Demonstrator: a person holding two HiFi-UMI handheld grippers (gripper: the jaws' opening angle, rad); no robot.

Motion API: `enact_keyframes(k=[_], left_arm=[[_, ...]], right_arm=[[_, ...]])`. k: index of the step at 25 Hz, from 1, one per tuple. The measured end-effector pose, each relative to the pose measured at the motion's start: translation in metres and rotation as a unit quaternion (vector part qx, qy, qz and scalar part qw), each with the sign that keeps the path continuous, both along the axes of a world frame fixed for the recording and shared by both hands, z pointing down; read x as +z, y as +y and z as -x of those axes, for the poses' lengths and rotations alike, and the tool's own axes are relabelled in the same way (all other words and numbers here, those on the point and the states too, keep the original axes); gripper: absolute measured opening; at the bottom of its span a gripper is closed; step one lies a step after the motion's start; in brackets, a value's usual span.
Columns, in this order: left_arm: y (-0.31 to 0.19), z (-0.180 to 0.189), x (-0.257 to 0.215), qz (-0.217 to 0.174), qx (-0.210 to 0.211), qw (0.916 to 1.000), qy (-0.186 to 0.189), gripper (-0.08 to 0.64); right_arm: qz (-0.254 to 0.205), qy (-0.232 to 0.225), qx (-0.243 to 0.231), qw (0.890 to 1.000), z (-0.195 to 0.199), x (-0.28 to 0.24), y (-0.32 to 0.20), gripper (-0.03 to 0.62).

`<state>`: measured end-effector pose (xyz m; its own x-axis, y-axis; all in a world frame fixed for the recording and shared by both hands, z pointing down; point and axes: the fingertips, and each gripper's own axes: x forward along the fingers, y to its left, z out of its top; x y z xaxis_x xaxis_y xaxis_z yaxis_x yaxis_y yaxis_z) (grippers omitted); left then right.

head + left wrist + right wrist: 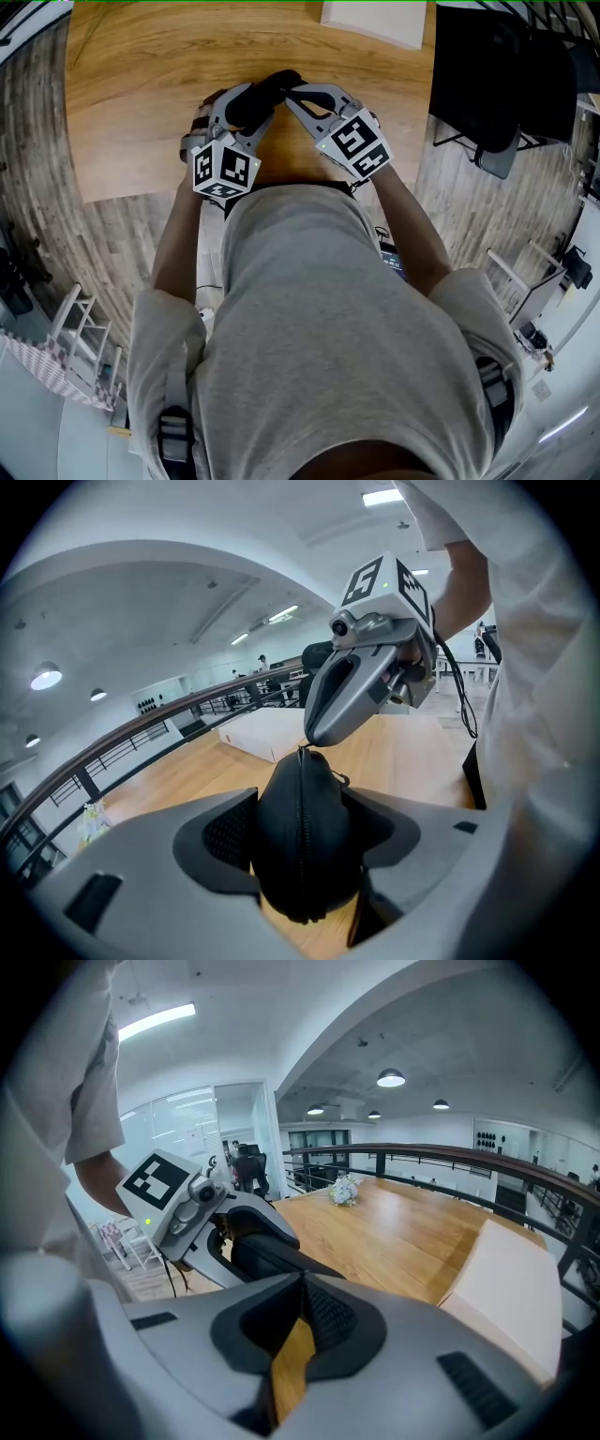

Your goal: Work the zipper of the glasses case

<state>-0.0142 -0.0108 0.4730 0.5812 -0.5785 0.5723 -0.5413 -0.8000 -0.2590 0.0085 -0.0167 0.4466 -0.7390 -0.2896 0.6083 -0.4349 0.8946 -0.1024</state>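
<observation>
The black glasses case (305,841) is clamped between the jaws of my left gripper (305,855), its zipper line facing the camera and running up its middle. From above, the case (265,97) shows between both tools over the wooden table. My right gripper (309,742) comes in from the far side with its tip at the top end of the zipper. Its jaws are shut there on the small zipper pull (302,751), which they mostly hide. In the right gripper view the right gripper (302,1279) is closed tight against the case (267,1252), with the left gripper (192,1213) behind.
A white box (375,21) (272,731) (506,1283) lies on the wooden table (141,103) beyond the grippers. A black chair (497,84) stands off the table's right side. A small bunch of flowers (345,1188) sits at the table's far end.
</observation>
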Motion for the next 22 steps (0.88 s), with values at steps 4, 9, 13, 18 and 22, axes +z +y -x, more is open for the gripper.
enact_keyframes(k=[4,9,13,18,22], left_arm=[[-0.004,0.0,-0.003,0.0,-0.015,0.9999,-0.002,0.282],[-0.007,-0.002,-0.009,-0.002,-0.022,0.9998,-0.003,0.282],[-0.002,-0.006,-0.014,0.006,0.006,0.9998,0.016,0.282],[0.009,-0.006,-0.015,0.025,0.05,0.998,0.029,0.281],[0.008,-0.003,-0.015,0.026,0.045,0.9984,0.022,0.281]], right_arm=[[-0.01,-0.007,0.005,1.0,0.0,-0.008,-0.002,0.032],[-0.03,0.0,0.005,1.0,-0.001,-0.015,-0.003,0.032],[-0.101,0.047,-0.044,0.993,-0.007,-0.016,-0.003,0.031],[-0.148,0.076,-0.116,0.979,-0.006,-0.015,0.006,0.026],[-0.145,0.076,-0.112,0.98,-0.002,-0.015,0.007,0.026]])
